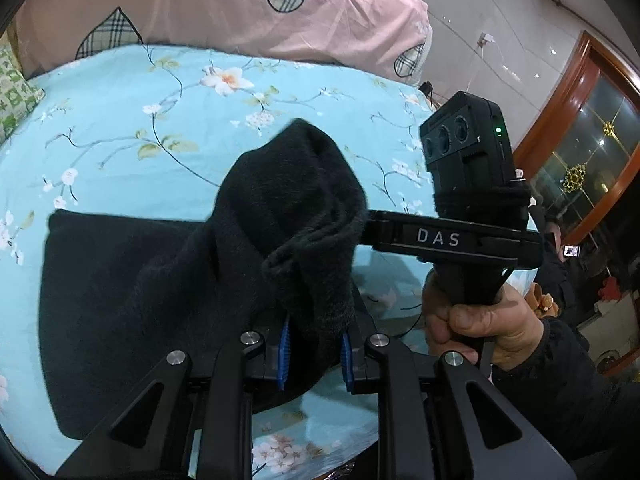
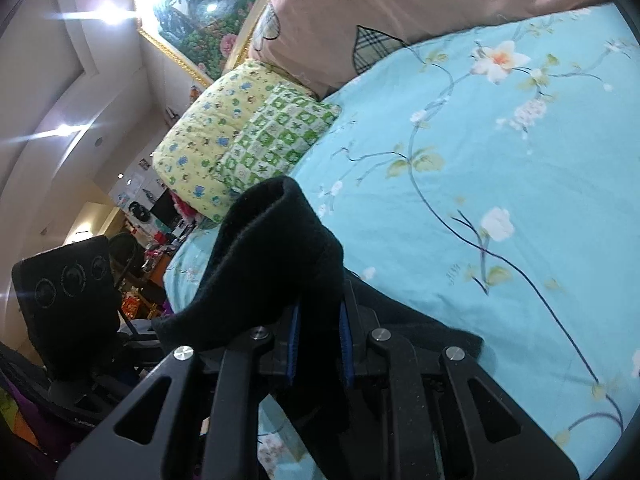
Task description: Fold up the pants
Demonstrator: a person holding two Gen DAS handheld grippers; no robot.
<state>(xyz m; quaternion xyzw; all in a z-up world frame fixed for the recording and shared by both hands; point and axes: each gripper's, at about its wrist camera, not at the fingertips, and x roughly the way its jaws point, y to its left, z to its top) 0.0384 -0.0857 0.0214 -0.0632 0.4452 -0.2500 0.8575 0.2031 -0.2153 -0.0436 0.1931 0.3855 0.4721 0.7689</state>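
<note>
The black pants lie partly flat on the floral blue bed sheet, with one end lifted into a bunched hump. My left gripper is shut on that lifted fabric between its blue pads. My right gripper comes in from the right in the left wrist view, its tips hidden in the same hump. In the right wrist view my right gripper is shut on a raised fold of the pants.
A pink quilt with plaid hearts lies along the back of the bed. A yellow and green patterned pillow sits at the bed's far corner. A wooden-framed glass door stands right. The left gripper's camera block shows at left.
</note>
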